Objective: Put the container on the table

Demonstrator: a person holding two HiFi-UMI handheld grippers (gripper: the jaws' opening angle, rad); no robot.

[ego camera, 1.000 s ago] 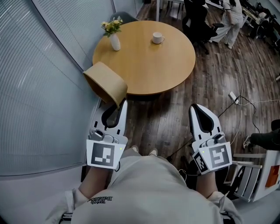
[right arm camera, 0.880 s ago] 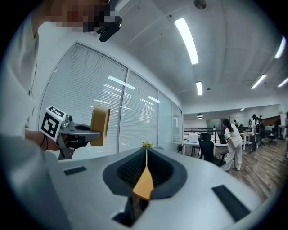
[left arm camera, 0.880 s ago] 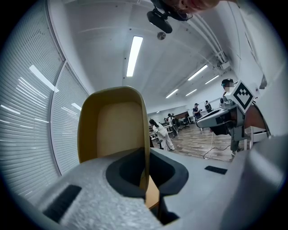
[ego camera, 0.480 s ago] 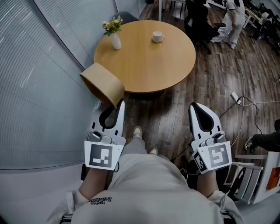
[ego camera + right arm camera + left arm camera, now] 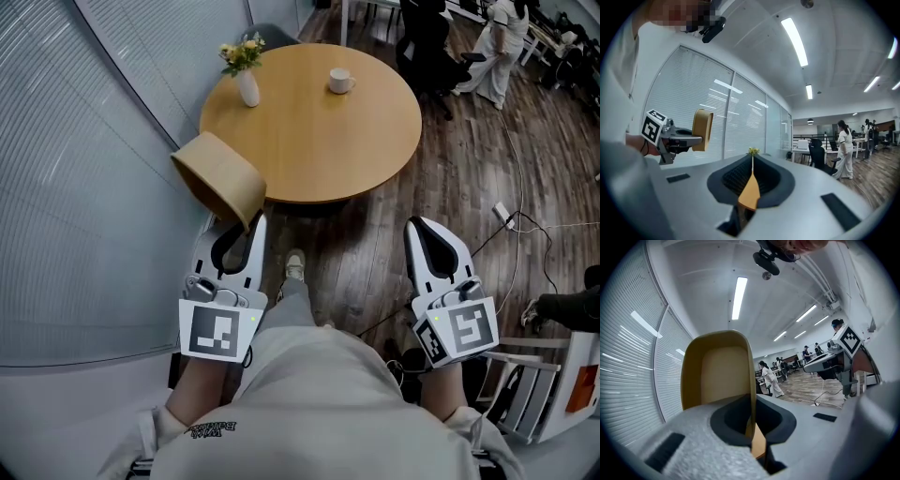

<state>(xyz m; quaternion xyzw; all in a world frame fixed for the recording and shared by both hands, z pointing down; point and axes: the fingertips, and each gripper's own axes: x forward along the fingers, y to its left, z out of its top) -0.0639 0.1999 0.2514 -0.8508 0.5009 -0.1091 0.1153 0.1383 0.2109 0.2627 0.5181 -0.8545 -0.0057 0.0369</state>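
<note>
A tan wooden container point(image 5: 218, 176), an open-topped oval bin, hangs tilted in the air just before the near left edge of the round wooden table point(image 5: 361, 141). My left gripper point(image 5: 247, 225) is shut on the container's rim; in the left gripper view the wall of the container point(image 5: 717, 376) stands between the closed jaws. My right gripper point(image 5: 427, 236) is shut with nothing in it, held over the dark wood floor to the right of my legs. In the right gripper view the container point(image 5: 702, 130) shows at the left.
A white vase with yellow flowers point(image 5: 244, 73) and a white cup point(image 5: 340, 82) stand on the table's far side. A glass wall with blinds point(image 5: 84, 187) runs along the left. Office chairs point(image 5: 431, 47), a person point(image 5: 492, 47) and floor cables point(image 5: 511, 216) lie to the right.
The container and my left gripper have shifted slightly left and down. My foot has stepped forward toward the table. The right gripper has barely moved.
</note>
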